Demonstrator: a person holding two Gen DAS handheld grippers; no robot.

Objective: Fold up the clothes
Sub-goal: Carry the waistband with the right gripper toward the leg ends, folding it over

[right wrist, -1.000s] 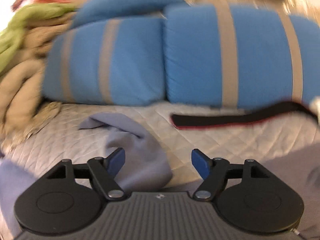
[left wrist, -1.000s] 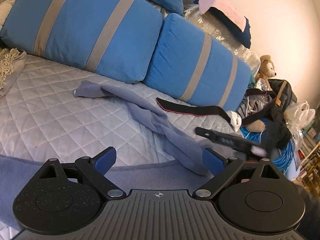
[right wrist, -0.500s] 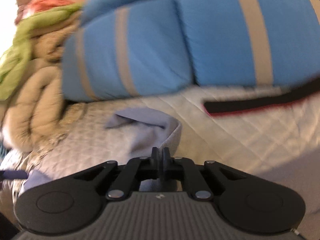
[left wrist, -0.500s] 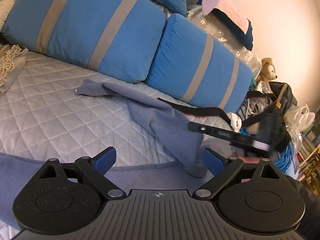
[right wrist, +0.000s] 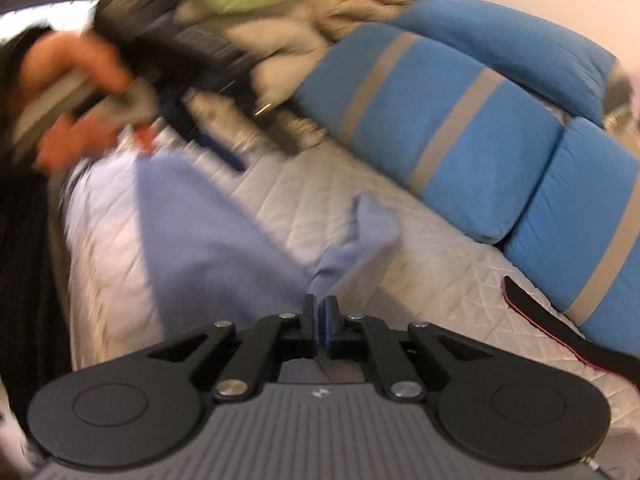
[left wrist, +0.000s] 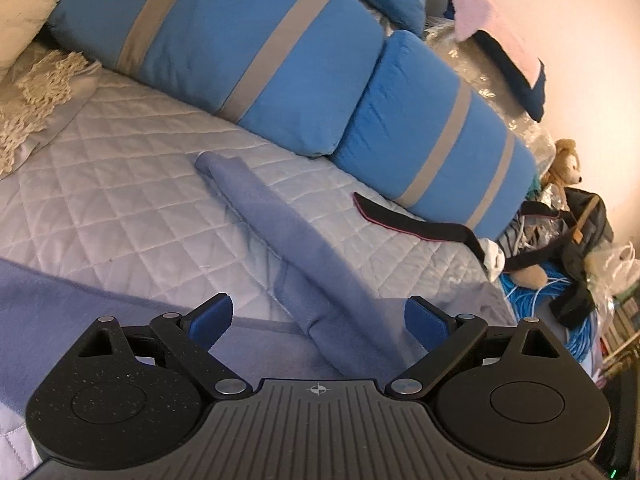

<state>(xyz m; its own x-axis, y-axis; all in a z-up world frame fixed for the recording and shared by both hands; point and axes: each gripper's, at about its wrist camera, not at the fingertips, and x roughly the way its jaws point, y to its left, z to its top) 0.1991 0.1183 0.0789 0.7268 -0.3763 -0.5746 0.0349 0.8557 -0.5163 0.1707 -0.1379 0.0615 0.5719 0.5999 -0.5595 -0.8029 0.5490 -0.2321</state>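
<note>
A blue-grey garment [left wrist: 280, 220] lies on the quilted bed [left wrist: 120, 184]. Its long sleeve runs diagonally from the pillows toward me, and its body [left wrist: 60, 300] spreads at the near left. My left gripper [left wrist: 318, 320] hovers open over the near end of that sleeve, pads well apart and touching nothing. In the blurred right wrist view my right gripper [right wrist: 319, 322] is shut on a fold of the garment's sleeve [right wrist: 372, 224], which rises from between the pads. A person's hand [right wrist: 68, 92] holds the left gripper at the upper left there.
Two blue pillows with grey stripes [left wrist: 240, 40] [left wrist: 432, 132] line the back of the bed. A black strap [left wrist: 420, 228] lies by the right pillow. A teddy bear [left wrist: 562, 160], a dark bag and blue cable [left wrist: 560, 292] crowd the right edge. Piled blankets [right wrist: 300, 20] sit beyond.
The right gripper closed on the sleeve, swung sideways with it while rolling, and left the left wrist view. The sleeve now lies straighter and narrower. The left gripper stayed open and shifted slightly.
</note>
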